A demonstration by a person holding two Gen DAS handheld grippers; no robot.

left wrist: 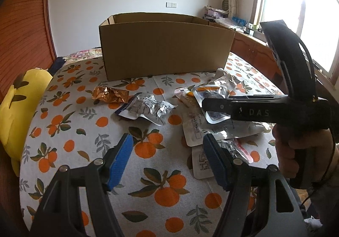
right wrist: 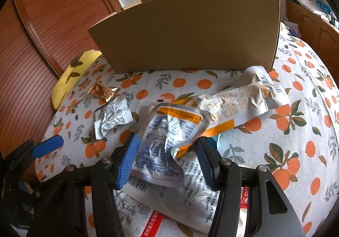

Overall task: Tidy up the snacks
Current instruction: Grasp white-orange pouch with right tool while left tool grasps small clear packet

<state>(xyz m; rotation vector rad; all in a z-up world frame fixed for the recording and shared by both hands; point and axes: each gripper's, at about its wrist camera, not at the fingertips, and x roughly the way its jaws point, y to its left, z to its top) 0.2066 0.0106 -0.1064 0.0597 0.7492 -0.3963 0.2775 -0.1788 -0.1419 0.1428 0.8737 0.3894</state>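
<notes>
Between right claw [right wrist: 166, 156] pads: silver pouch [right wrist: 167, 131]

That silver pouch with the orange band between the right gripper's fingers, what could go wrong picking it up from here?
1. The silver pouch is crinkled foil and lies across other packets; the right gripper may pinch one underneath too.
2. Only its near end sits between the fingers, so it could slip out.
3. The cardboard box has a tall near wall; a dangling pouch might catch on it.
</notes>
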